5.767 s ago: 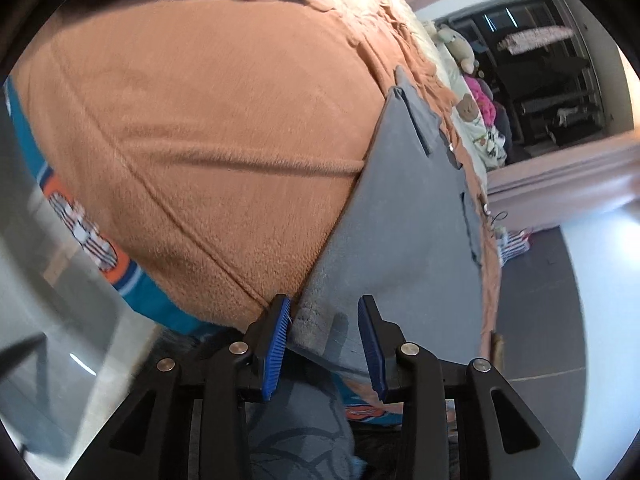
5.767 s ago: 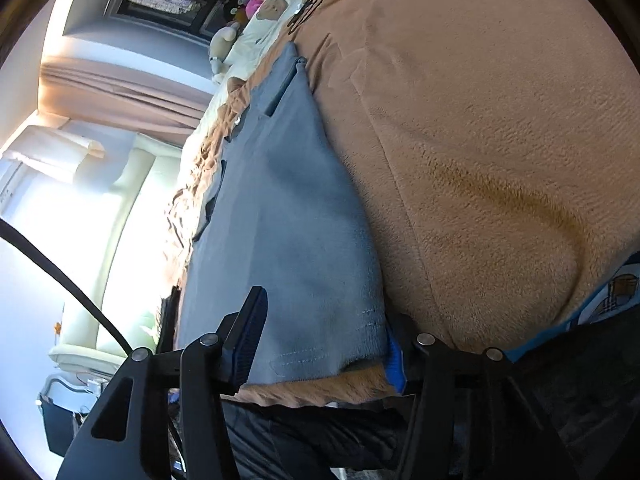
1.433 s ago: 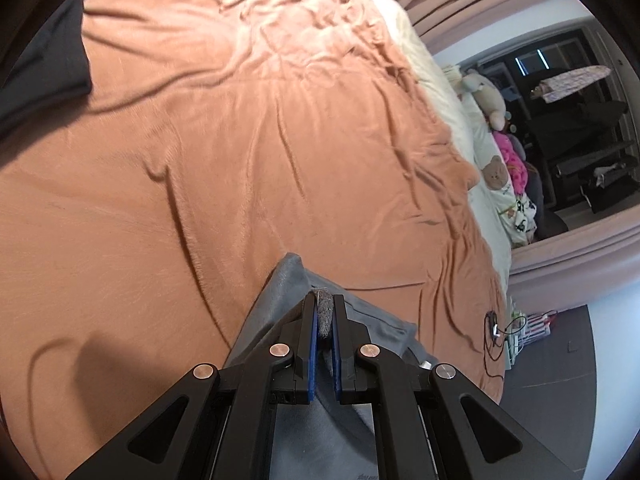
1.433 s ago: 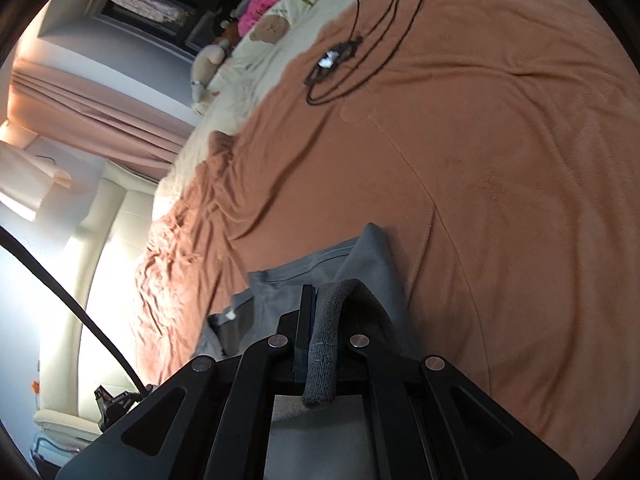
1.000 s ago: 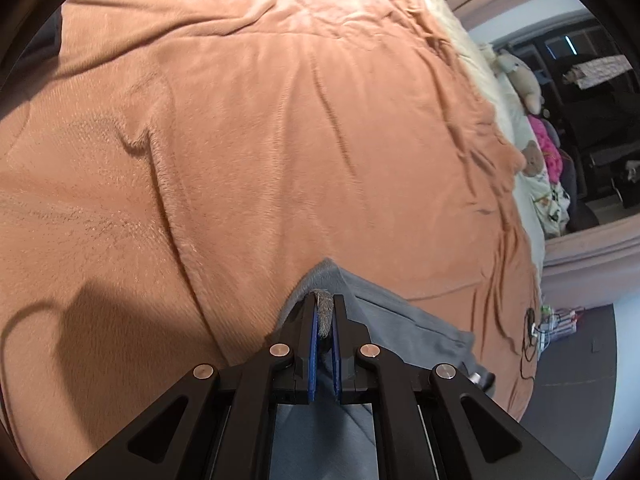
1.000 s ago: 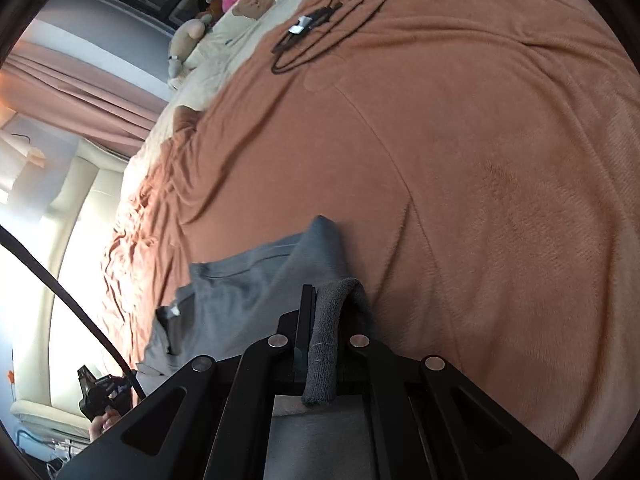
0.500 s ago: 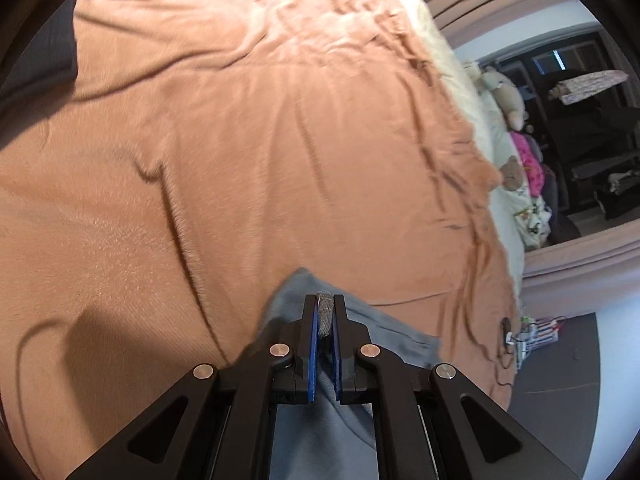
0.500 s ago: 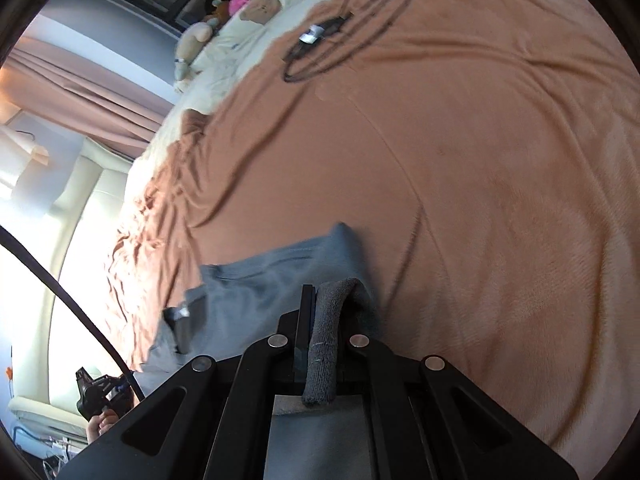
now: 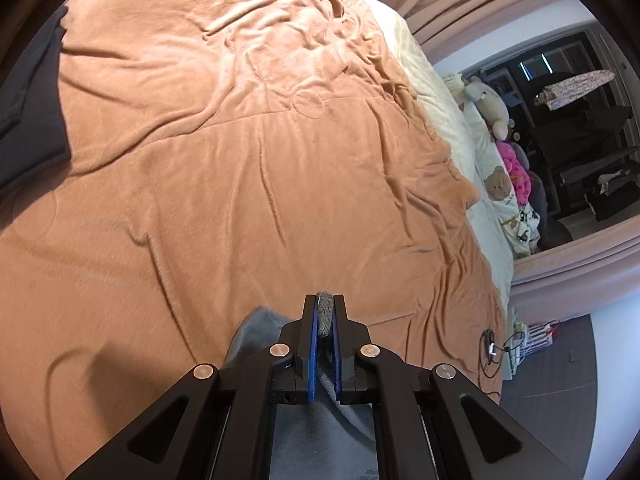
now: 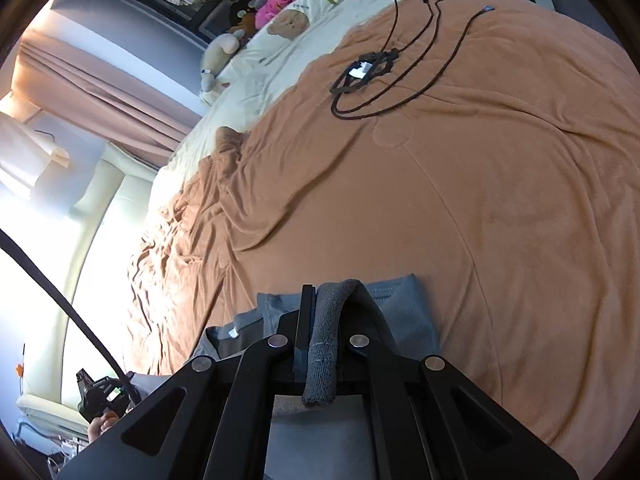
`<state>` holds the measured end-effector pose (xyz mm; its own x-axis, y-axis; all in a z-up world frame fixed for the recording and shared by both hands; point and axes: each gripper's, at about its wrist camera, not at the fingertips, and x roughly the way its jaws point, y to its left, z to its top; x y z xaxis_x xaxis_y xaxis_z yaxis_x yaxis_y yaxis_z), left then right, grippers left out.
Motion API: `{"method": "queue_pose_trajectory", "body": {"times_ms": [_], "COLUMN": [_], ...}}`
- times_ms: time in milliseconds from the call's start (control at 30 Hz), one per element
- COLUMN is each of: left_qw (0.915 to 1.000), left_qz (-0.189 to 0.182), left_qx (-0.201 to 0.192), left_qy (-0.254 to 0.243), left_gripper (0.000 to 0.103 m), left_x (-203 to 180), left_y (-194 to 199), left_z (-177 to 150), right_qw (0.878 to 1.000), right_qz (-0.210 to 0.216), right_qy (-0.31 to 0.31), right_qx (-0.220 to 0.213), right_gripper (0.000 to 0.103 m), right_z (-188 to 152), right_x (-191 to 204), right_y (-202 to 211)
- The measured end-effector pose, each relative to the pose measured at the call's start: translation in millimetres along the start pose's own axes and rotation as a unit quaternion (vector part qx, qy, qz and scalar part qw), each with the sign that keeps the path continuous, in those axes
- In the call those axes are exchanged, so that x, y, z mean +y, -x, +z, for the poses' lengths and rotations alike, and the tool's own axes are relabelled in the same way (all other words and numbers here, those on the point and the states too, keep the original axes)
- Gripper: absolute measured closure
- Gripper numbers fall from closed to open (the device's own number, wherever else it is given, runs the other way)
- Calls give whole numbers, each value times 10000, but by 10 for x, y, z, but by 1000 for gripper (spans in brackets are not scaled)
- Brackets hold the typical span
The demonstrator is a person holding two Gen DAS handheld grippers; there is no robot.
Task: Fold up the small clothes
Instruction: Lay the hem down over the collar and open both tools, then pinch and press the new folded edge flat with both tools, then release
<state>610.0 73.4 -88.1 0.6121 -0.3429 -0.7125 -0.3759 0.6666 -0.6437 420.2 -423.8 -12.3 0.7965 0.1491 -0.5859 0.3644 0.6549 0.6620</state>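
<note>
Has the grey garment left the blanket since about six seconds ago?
Yes. The grey garment, then flat on the orange blanket, now hangs pinched in both grippers above it.

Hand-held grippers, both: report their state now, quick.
Left hand-held gripper: closed, pinching an edge of the grey garment.
Right hand-held gripper: closed on a rolled edge of the same garment.

Left gripper: matte black angular frame, blue finger pads, four silver round screws. Right gripper: same black frame, silver screws, thin black cable trailing alongside.
</note>
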Motion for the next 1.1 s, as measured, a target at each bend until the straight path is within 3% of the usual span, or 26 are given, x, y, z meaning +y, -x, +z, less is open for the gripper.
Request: {"method": "queue_pose_trajectory", "body": {"times_ms": [200, 333, 433, 467, 533, 567, 600, 700, 800, 933, 1100], "left_qw": [9994, 9975, 9947, 9935, 9916, 9901, 9876, 9759, 9604, 9300, 8940], "left_qz": [294, 479, 742, 801, 762, 767, 804, 896, 999, 1308, 1776], "left_qx": [79, 410, 187, 138, 143, 130, 92, 148, 352, 612, 920], "left_qy": [-132, -330, -681, -800, -1039, -1170, -1344, -1986, -2577, -3380, -4010], "left_gripper": [97, 97, 96, 93, 67, 61, 53, 41, 28, 26, 25], "left_x": [-6, 28, -11, -31, -65, -89, -123, -242, -331, -403, -370], "left_y": [-320, -641, -650, -636, -614, -595, -570, -541, -574, -627, -764], "left_z": [127, 174, 192, 199, 207, 204, 190, 111, -5, -214, -419], "right_qw": [9998, 9992, 9985, 9980, 9970, 9964, 9957, 9932, 9837, 9645, 9417], "right_qz": [-135, -308, -422, -491, -601, -667, -720, -743, -1049, -1259, -1630], "right_qy": [-111, -108, 7, 89, 402, 497, 586, 893, 1445, 2274, 2875], "right_qx": [121, 236, 361, 382, 262, 173, 44, 65, 219, 474, 624], "right_gripper": [103, 103, 99, 92, 58, 29, 22, 22, 22, 22, 22], "right_z": [175, 244, 272, 272, 271, 278, 276, 251, 144, 5, -114], "right_x": [18, -40, -43, -26, 35, 69, 90, 151, 280, 470, 592], "right_y": [-334, -604, -740, -759, -737, -702, -651, -579, -605, -627, -692]}}
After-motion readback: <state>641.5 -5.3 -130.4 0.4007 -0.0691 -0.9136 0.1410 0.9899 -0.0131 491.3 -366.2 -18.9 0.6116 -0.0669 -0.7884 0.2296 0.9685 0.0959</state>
